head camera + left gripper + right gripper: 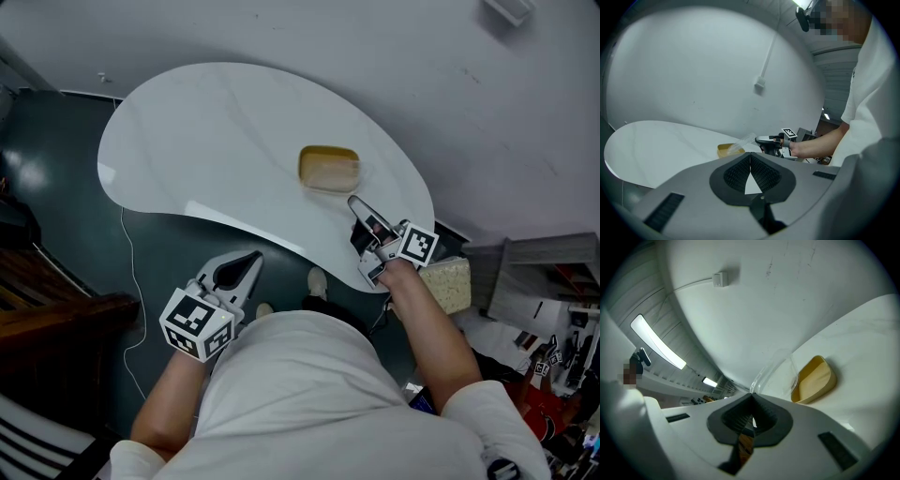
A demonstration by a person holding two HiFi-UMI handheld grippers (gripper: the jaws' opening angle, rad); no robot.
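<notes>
While our left gripper (253,257), jaws together and empty, hangs clear of the table (187,141) on our side, our right gripper (355,202), the nearer one, is clamped on the clear lid (776,366) of the yellow tub (329,169) lying just ahead, its long axis crosswise.

Container (329,169) sits on table (187,141), its lid (777,365) in the right tool (355,202).

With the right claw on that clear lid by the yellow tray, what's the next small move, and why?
Probably raise the right claw slightly, lifting the clear plastic lid it is shut on clear of the yellow rectangular tray. The lid's far edge lies at the tray's rim, and the left claw, shut and empty, hangs beside the white table, so nothing steadies the tray.
</notes>
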